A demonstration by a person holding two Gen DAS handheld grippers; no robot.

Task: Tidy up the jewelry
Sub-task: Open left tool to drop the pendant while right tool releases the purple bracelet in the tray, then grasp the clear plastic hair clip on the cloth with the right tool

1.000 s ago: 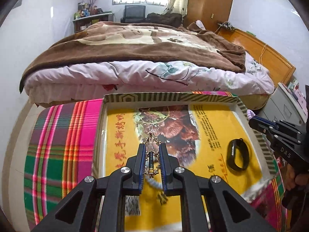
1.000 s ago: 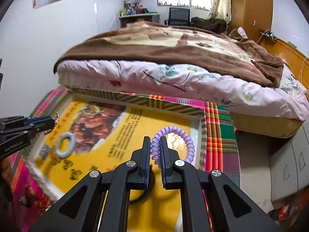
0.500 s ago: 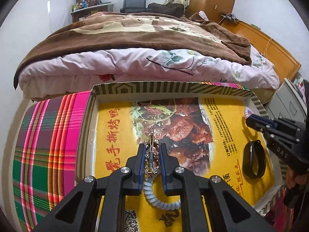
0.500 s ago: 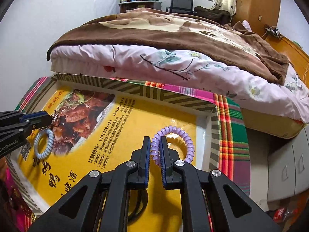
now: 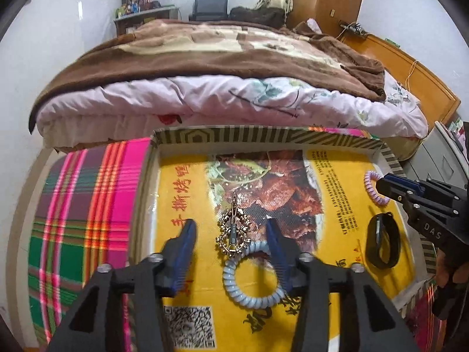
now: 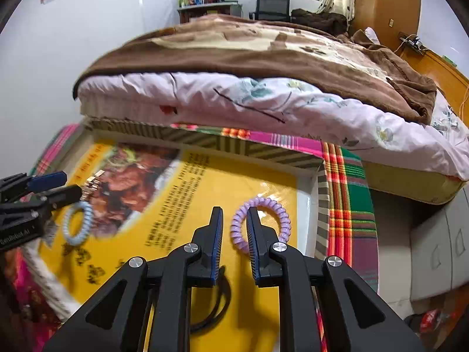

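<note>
In the left wrist view a tray [image 5: 263, 138] fills the lower frame on the tabletop [image 5: 88, 205], the bed [image 5: 222, 88] behind it. In the tray, a brooch [image 5: 233, 231] lies at centre (touching a coil band [image 5: 252, 278] below it), a wristband [image 5: 382, 240] at right, another coil band [image 5: 373, 187] above that.

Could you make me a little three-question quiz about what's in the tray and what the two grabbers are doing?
1. True or false: the left gripper has its fingers spread, gripping nothing.
2. Which lies between the right gripper's fingers: A) purple coil band B) black wristband C) gold brooch?
3. What does the gold brooch partly overlap in the tray?

Key: 1 true; 2 A; 3 the blue coil band.
</note>
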